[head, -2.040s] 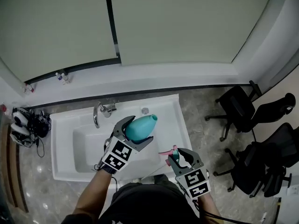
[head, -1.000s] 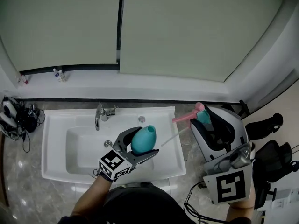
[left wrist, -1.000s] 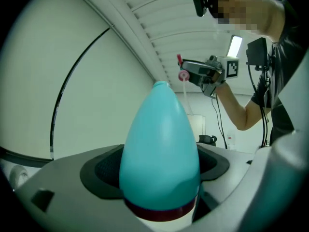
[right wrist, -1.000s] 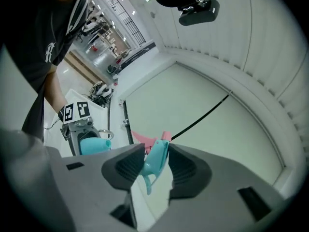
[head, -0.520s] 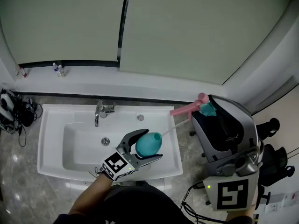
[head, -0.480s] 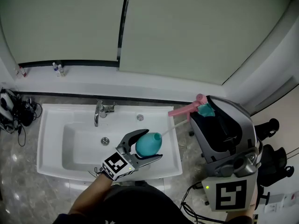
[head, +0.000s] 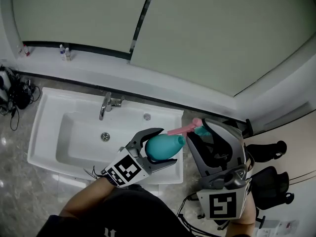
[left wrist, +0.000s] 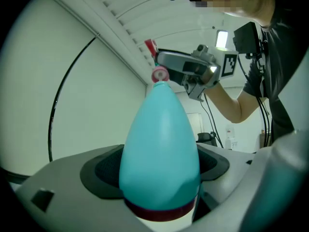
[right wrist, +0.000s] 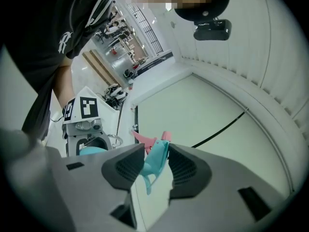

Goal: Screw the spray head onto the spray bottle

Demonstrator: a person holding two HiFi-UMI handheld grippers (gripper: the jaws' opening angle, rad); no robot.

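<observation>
My left gripper (head: pixel 165 147) is shut on the teal spray bottle (head: pixel 162 146), held over the sink's front right corner with its neck pointing right. In the left gripper view the bottle (left wrist: pixel 159 149) stands upright between the pads. My right gripper (head: pixel 206 128) is shut on the spray head (head: pixel 190 129), a teal body with a pink nozzle and trigger. The head sits right at the bottle's mouth. In the right gripper view the spray head (right wrist: pixel 155 159) is pinched between the pads, with the left gripper (right wrist: pixel 82 124) beyond it. I cannot tell if the threads are engaged.
A white sink (head: pixel 38 147) with a chrome faucet (head: pixel 105 107) lies below my left hand. Small bottles (head: pixel 64 51) stand on the back ledge. Cables (head: pixel 12 95) lie at the far left. Black office chairs (head: pixel 269 181) stand at the right.
My right gripper has come down and left with the spray head, from well apart to the bottle's mouth, its tube no longer showing. The left gripper kept hold of the bottle.
</observation>
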